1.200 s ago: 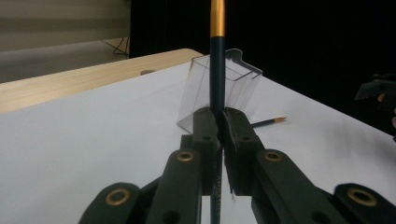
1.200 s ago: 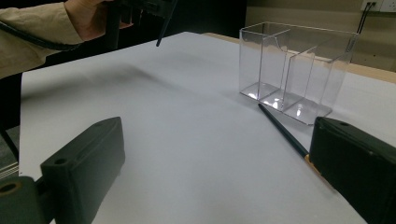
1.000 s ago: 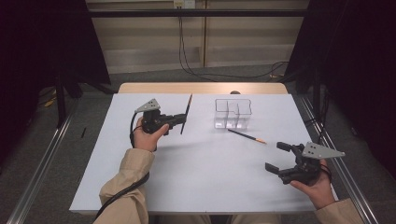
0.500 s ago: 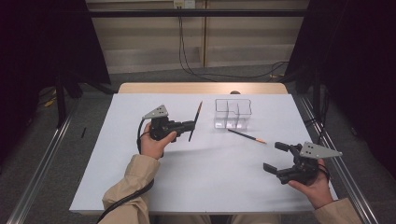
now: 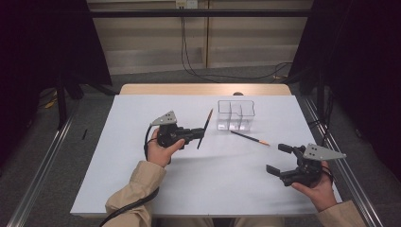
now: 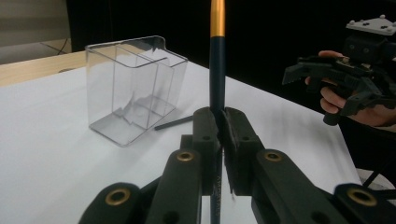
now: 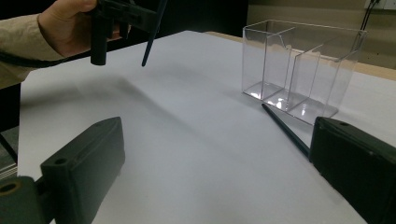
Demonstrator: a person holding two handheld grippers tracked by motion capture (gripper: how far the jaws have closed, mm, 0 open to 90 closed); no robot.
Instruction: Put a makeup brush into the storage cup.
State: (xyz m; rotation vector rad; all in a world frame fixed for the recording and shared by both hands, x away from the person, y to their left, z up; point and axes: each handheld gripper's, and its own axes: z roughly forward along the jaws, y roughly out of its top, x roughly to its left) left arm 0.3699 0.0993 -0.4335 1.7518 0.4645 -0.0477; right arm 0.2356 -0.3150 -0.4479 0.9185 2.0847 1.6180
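Two pencils: one (image 6: 217,93) is being clamped upright by the left gripper (image 5: 197,135), one (image 5: 249,137) lying beyond the wide-open, empty right gripper (image 5: 276,158); one clear divided box (image 5: 235,114), nothing seen inside.

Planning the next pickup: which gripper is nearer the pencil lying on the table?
Right. The right gripper sits just past the lying pencil's tip; the left gripper, clamping another pencil, is farther off.

Left hand-held gripper (image 5: 197,135) seemingly clamps a dark pencil (image 5: 204,128).

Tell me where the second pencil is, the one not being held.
In the high view the loose pencil lies flat on the white table, right of centre, just in front of the clear organizer.
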